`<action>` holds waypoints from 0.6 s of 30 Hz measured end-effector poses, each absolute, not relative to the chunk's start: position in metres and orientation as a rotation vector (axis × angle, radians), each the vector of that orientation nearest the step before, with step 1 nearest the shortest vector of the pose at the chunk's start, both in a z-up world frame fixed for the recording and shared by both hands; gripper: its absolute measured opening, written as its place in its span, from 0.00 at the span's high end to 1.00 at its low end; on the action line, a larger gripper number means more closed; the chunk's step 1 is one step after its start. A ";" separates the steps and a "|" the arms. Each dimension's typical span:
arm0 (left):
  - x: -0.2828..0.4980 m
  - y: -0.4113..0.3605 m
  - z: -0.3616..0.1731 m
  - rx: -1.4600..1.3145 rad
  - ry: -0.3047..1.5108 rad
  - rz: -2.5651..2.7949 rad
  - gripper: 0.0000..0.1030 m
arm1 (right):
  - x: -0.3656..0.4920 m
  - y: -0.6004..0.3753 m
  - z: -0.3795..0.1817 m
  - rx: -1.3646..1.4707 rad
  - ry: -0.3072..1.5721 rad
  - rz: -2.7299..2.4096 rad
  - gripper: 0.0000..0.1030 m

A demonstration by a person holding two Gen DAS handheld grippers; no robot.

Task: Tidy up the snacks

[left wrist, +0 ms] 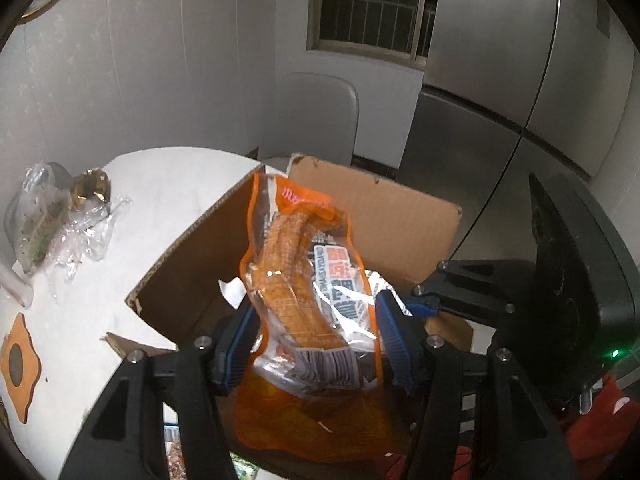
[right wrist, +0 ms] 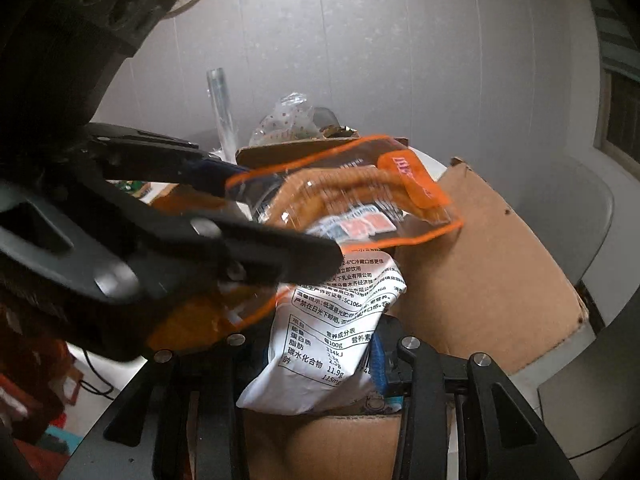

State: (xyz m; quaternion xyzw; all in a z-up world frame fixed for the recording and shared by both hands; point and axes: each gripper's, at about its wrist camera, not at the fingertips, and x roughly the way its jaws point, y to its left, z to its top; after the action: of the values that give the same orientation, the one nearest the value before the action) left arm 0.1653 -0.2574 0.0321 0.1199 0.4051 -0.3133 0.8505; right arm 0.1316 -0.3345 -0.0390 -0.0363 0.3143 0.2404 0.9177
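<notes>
While your left gripper [left wrist: 316, 340] hangs above the open cardboard box [left wrist: 384, 216] on the table [left wrist: 80, 320], its fingers clamp the orange snack packet [left wrist: 296, 280] | your right gripper [right wrist: 316, 364] fingers pinch a white printed pouch [right wrist: 332, 344] over that box, just beside the packet.

Your left claw [left wrist: 314, 344] has its blue pads [left wrist: 236, 350] pressed on either side of an orange-edged corn packet [left wrist: 304, 292], which stands tilted above the open cardboard box [left wrist: 192, 264]. The packet's clear front shows a yellow cob and a printed label. The box sits on the white round table [left wrist: 80, 320], its flaps raised. To your far left on the table lie crumpled clear plastic bags [left wrist: 60, 224] and a gold-coloured object [left wrist: 90, 188]. The right claw [left wrist: 424, 306] reaches in from the right beside the packet. Behind stand a pale chair [left wrist: 316, 120] and a steel refrigerator [left wrist: 500, 80].
</notes>
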 end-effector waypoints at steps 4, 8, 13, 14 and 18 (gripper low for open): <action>0.163 -0.260 0.032 0.254 0.856 -0.643 0.46 | 0.148 -0.326 -0.048 -0.102 0.738 0.502 0.69; 0.164 -0.256 0.030 0.280 0.843 -0.622 0.44 | 0.153 -0.322 -0.059 -0.107 0.780 0.508 0.68; 0.162 -0.256 0.028 0.331 0.809 -0.579 0.32 | 0.153 -0.310 -0.058 -0.132 0.783 0.503 0.67; 0.161 -0.255 0.027 0.340 0.803 -0.577 0.31 | 0.152 -0.310 -0.059 -0.139 0.785 0.504 0.65; 0.157 -0.256 0.025 0.370 0.789 -0.558 0.26 | 0.150 -0.306 -0.057 -0.152 0.794 0.508 0.61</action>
State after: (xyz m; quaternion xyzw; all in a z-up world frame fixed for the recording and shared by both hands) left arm 0.1571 -0.2556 0.0251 0.1767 0.3773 -0.2667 0.8691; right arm 0.1499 -0.3056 -0.0574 -0.0730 0.3820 0.2444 0.8883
